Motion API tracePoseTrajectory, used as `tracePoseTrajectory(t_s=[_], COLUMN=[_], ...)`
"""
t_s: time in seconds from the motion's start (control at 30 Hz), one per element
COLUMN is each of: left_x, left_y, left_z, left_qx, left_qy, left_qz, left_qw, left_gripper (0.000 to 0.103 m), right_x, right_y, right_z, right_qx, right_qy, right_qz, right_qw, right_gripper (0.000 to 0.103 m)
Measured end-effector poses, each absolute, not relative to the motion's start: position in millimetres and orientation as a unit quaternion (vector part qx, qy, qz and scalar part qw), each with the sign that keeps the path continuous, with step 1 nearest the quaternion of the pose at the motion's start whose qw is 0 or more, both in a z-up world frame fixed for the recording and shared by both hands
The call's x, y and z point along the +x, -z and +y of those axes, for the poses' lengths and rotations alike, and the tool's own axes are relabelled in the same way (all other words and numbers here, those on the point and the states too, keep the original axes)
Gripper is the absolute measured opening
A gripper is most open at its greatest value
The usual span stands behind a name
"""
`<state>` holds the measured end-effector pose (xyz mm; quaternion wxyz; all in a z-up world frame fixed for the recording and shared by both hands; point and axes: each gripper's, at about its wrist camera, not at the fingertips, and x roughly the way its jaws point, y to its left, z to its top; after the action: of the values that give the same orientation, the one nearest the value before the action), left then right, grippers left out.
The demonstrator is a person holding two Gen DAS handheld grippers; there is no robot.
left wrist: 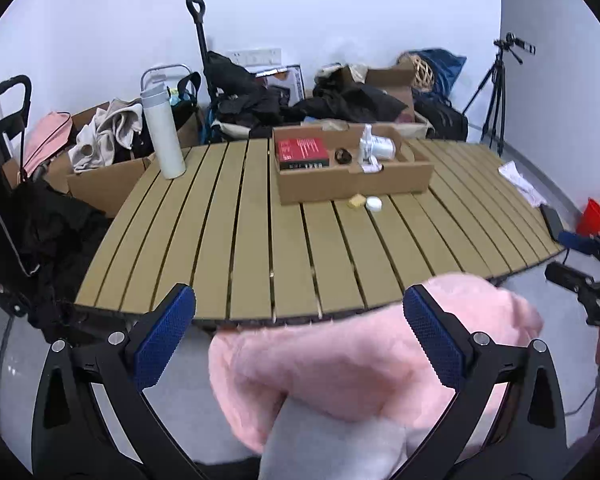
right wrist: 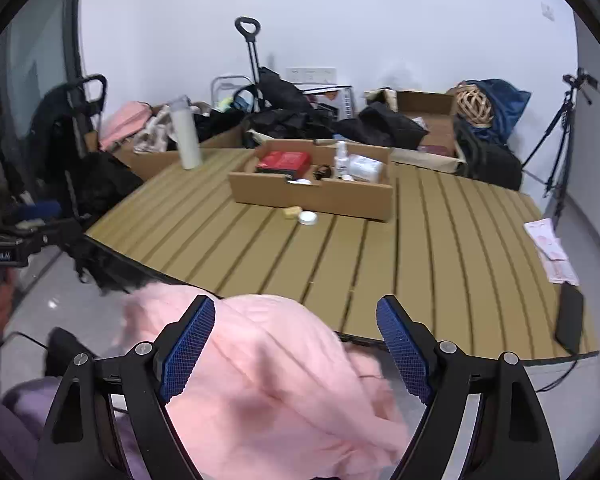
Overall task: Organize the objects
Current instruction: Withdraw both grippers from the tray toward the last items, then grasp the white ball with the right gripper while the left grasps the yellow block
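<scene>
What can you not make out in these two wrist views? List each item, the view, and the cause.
- Red box lettering, left wrist view: too small.
- Cardboard tray contents, right wrist view: partly behind its front wall.
- Pink fluffy garment, both views: motion-blurred, bottom cut off.

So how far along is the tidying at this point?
Partly done, it seems. The cardboard tray already holds a red box, a white jar and a spray bottle. Nothing is in hand: the left gripper and right gripper are both open, short of the table. Left outside the tray: a yellow block, a small white lid and a white flask.
</scene>
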<state>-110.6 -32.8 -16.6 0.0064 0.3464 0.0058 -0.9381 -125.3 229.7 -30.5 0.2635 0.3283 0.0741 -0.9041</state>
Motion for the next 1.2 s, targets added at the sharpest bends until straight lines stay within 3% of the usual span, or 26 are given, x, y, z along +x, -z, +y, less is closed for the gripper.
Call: tracePoseTrajectory(t_s=[0.33, 0.63, 0.73, 0.87, 0.97, 1.0, 1.2], left_x=[-185.9, -267.7, -290.2, -316.2, -333.3, -340.0, -388.7], left_y=[69.8, 104.6, 117.8, 127.2, 133.0, 135.3, 145.6], left_z=[-9.9, -10.0, -13.9, -8.9, -0.1, 3.9, 32.6], left_qx=[0.359, 0.366, 0.384, 0.399, 0.401, 0.404, 0.424], left_qy=[0.931, 0.927, 0.920, 0.911, 0.908, 0.906, 0.892], left_qz=[-0.021, -0.032, -0.015, -0.024, -0.031, -0.032, -0.056], left_qw=[-0.057, -0.078, -0.084, -0.098, -0.120, -0.125, -0.146], left_gripper=[0.103, 0.103, 0.101, 0.090, 0.084, 0.082, 0.066], right_x=[-176.8, -316.0, -352.8, -383.5, -391.7, -391.7, -375.0], right_y=[78.4, 117.8, 133.3, 152.4, 163.1, 166.3, 151.0], right_z=[182.5, 116.3, 94.6, 79.5, 81.1, 82.9, 126.6], right_qx=[0.347, 0.380, 0.387, 0.390, 0.401, 0.404, 0.396], right_qy=[0.881, 0.856, 0.850, 0.847, 0.842, 0.841, 0.856], right_qz=[0.126, 0.165, 0.176, 0.183, 0.172, 0.173, 0.137], right_qw=[0.296, 0.308, 0.311, 0.310, 0.317, 0.316, 0.303], right_gripper=[0.086, 0.081, 0.072, 0.069, 0.036, 0.030, 0.030])
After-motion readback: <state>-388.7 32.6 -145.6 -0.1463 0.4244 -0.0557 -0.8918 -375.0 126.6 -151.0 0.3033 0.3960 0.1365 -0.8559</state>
